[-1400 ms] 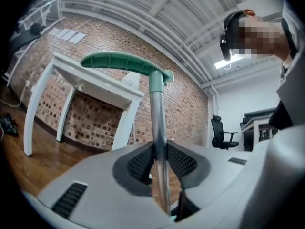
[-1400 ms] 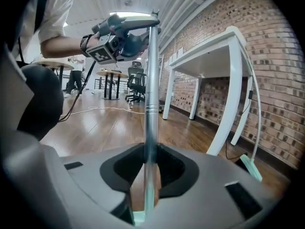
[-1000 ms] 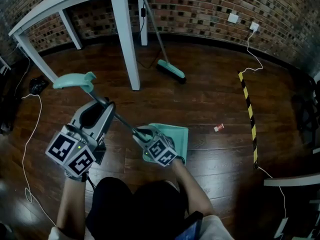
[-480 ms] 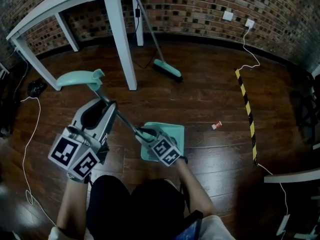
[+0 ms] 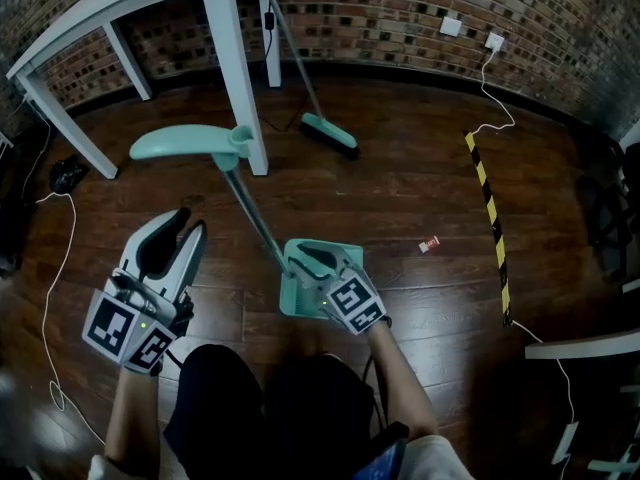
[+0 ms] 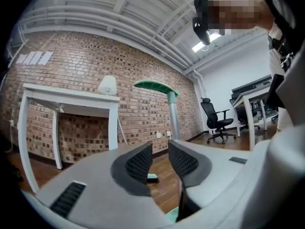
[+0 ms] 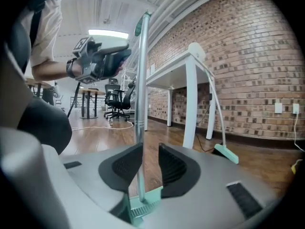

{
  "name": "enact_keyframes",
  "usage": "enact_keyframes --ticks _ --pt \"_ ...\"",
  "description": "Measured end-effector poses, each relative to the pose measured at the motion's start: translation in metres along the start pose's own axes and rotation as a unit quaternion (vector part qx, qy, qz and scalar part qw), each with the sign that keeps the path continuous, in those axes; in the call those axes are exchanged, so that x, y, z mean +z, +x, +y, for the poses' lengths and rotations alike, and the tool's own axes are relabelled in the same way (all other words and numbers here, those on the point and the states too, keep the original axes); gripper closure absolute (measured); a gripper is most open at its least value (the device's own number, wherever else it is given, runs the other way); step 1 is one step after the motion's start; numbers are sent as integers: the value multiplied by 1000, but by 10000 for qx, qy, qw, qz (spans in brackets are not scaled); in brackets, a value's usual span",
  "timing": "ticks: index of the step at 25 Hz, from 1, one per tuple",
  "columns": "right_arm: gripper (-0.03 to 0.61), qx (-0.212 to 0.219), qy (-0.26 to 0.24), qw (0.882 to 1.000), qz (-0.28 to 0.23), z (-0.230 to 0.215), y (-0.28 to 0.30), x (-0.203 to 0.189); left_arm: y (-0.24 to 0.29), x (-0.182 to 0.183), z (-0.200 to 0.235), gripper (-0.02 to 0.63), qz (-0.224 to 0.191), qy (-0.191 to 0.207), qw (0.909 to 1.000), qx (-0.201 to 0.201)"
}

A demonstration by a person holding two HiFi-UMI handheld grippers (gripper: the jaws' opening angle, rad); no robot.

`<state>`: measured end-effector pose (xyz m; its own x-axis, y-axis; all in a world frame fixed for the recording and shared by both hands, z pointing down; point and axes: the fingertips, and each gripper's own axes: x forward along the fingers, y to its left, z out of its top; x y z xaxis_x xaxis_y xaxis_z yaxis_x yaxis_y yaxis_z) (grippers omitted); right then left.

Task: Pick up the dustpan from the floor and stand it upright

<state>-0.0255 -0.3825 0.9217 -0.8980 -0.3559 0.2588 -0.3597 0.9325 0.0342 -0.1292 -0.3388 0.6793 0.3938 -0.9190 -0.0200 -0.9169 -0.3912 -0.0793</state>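
The dark wood floor (image 5: pixel 420 188) runs back to a brick wall (image 5: pixel 400 8). A white table (image 5: pixel 228 58) stands at the upper left of the head view.

The dustpan (image 5: pixel 296 290) stands upright on the floor, just in front of the person and near the table's front leg. Its teal pan sits flat on the boards. Its metal pole (image 5: pixel 262 218) rises from the pan and, in the head view, slants up toward the table. The curved teal handle (image 5: pixel 185 143) tops the pole. A teal broom (image 5: pixel 325 133) rests with its head on the floor beyond the table, its stick slanting up past the table edge.

The right gripper (image 5: pixel 305 258) is low at the pan, where the pole meets it. In the right gripper view the pole (image 7: pixel 140 104) stands between the jaws, close along the left pad (image 7: pixel 126 166), with a clear gap to the other pad. The jaws are partly open and have just been opening, so they no longer pinch the pole.

The left gripper (image 5: pixel 190 223) hangs to the left of the pole, well apart from it. Its jaws are also partly open and have just been opening, with nothing between them. In its own view the handle (image 6: pixel 155 86) shows beyond the jaws, off to the right.

A yellow-and-black tape strip (image 5: pixel 490 218) lies on the floor at the right. A white cable (image 5: pixel 500 98) runs from its far end to a wall socket. A small red-and-white scrap (image 5: pixel 428 244) lies between the pan and the tape.
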Motion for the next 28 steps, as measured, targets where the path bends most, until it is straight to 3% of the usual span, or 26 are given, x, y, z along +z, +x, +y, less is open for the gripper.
enact_keyframes --ticks 6,12,17,20,23,28 --pt "482 -597 -68 9976 -329 -33 -30 32 -20 -16 33 590 179 104 9986 489" --pt "582 -1448 -75 9857 -858 -62 -65 84 -22 -23 52 615 241 -107 9980 578" --pt "584 -1892 -298 9780 -828 -73 -113 155 -21 -14 48 615 995 535 9921 539" --pt "584 -1886 -375 9778 -834 -73 -145 213 -29 14 47 615 1181 48 9915 545" --pt "588 -2162 -359 9721 -841 -73 -181 276 -37 58 53 617 1308 -420 9886 610" --pt "588 -2367 -280 9691 -636 -76 -235 389 -45 177 64 617 1323 -417 9884 627"
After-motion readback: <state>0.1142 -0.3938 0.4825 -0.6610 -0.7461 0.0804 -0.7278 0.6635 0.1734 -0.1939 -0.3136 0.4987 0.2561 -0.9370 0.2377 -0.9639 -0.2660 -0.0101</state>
